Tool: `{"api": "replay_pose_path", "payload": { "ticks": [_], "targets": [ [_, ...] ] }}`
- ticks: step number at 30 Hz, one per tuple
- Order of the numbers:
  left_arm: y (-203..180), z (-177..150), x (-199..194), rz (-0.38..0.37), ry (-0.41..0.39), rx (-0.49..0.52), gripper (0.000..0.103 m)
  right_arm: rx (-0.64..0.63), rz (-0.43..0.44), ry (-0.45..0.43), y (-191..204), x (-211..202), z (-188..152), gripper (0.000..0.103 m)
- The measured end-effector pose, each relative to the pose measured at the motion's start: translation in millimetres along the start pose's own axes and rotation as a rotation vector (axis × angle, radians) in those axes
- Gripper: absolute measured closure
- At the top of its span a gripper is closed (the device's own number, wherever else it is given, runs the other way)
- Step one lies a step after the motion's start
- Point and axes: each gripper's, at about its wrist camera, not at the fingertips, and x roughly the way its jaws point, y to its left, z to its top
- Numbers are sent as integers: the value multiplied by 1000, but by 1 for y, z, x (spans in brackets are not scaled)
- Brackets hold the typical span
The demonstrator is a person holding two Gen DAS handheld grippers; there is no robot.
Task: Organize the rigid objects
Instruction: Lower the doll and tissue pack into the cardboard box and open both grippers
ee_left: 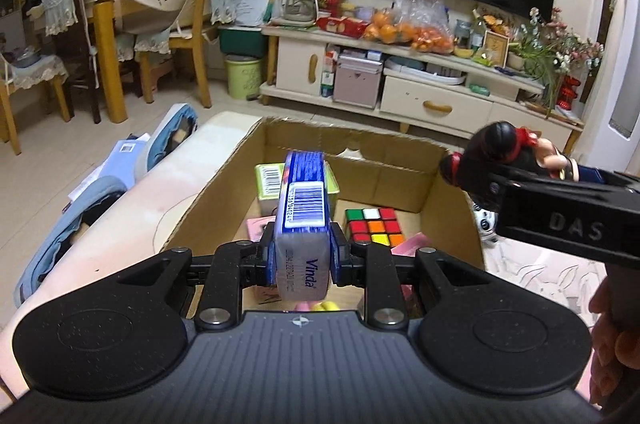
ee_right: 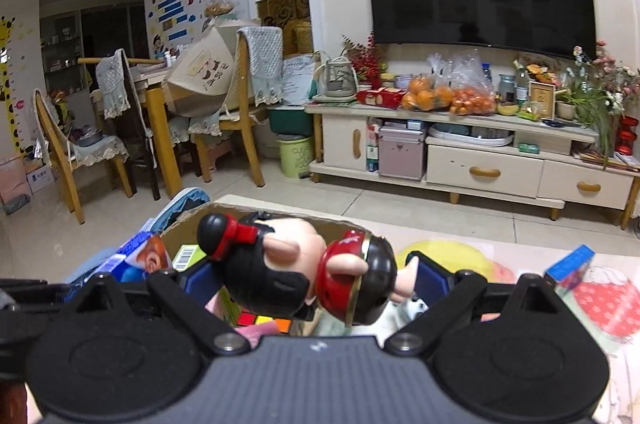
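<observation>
My left gripper [ee_left: 303, 256] is shut on a blue Vinda tissue pack [ee_left: 305, 208] and holds it over the near end of an open cardboard box [ee_left: 404, 160]. In the box lie a Rubik's cube [ee_left: 374, 226], a green carton [ee_left: 270, 184] and pink items. My right gripper [ee_right: 310, 278] is shut on a doll figure [ee_right: 304, 270] with black hair buns and a red outfit, lying sideways between the fingers. In the left wrist view the right gripper [ee_left: 560, 212] and the doll [ee_left: 508, 152] hang above the box's right wall.
The box stands on a pale table [ee_left: 120, 224] with a patterned cloth. A small blue box [ee_right: 570, 262] lies on the cloth at the right. Blue bags and books [ee_left: 120, 160] lie left of the table. A TV cabinet [ee_left: 420, 96] and dining chairs stand behind.
</observation>
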Motion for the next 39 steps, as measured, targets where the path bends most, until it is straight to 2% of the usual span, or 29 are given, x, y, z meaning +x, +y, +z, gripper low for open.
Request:
{"api": "replay_pose_path", "payload": {
  "ticks": [6, 10, 20, 25, 30, 32, 39],
  "targets": [
    [-3, -1, 0, 33, 10, -6, 71, 8, 21, 32, 10, 19, 2, 8],
    [-4, -1, -1, 47, 3, -10, 45, 27, 9, 24, 12, 19, -1, 6],
    [-12, -1, -4, 54, -25, 18, 15, 46, -20, -85, 5, -13, 11, 4],
    [-19, -3, -3, 44, -31, 43, 7, 37, -53, -103, -2, -27, 6, 4],
    [-24, -5, -4, 39, -38, 72, 5, 34, -92, -115, -12, -39, -3, 3],
    [-26, -5, -4, 39, -40, 80, 1, 35, -111, -123, -16, -43, -5, 3],
    [-27, -6, -5, 23, -54, 111, 0, 42, -149, -124, -31, -52, -16, 4]
  ]
}}
